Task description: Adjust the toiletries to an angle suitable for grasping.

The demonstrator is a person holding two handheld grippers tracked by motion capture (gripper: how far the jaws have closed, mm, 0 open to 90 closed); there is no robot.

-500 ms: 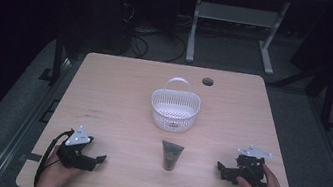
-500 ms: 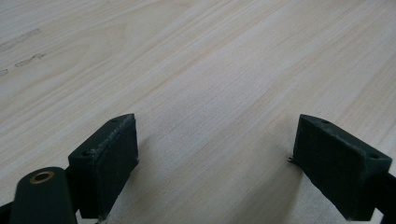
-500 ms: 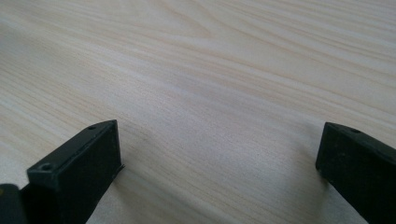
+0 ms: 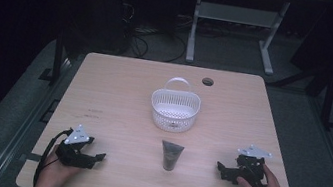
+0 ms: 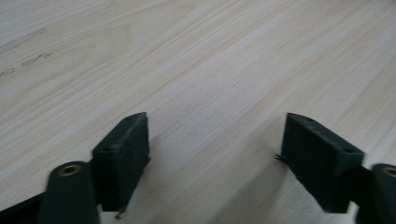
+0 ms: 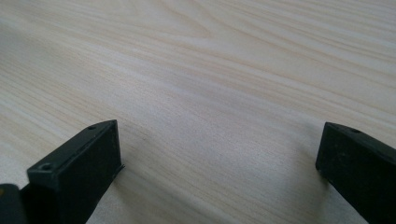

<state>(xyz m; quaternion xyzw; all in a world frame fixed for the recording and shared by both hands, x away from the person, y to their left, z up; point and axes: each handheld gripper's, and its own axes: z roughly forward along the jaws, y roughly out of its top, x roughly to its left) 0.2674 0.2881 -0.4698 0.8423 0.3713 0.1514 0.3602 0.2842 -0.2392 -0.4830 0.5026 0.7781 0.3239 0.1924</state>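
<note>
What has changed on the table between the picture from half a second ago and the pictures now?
Nothing has visibly changed. The left gripper and the right gripper rest on the table at the same near corners, both open and holding nothing. The white basket and the dark tube in front of it lie where they were.

Forearms: cut off by the high view's bottom edge.
Dark tube point(image 4: 171, 155): label too small to read.
Basket point(image 4: 175, 108): contents unclear through mesh.
Background: dark, blurred.
</note>
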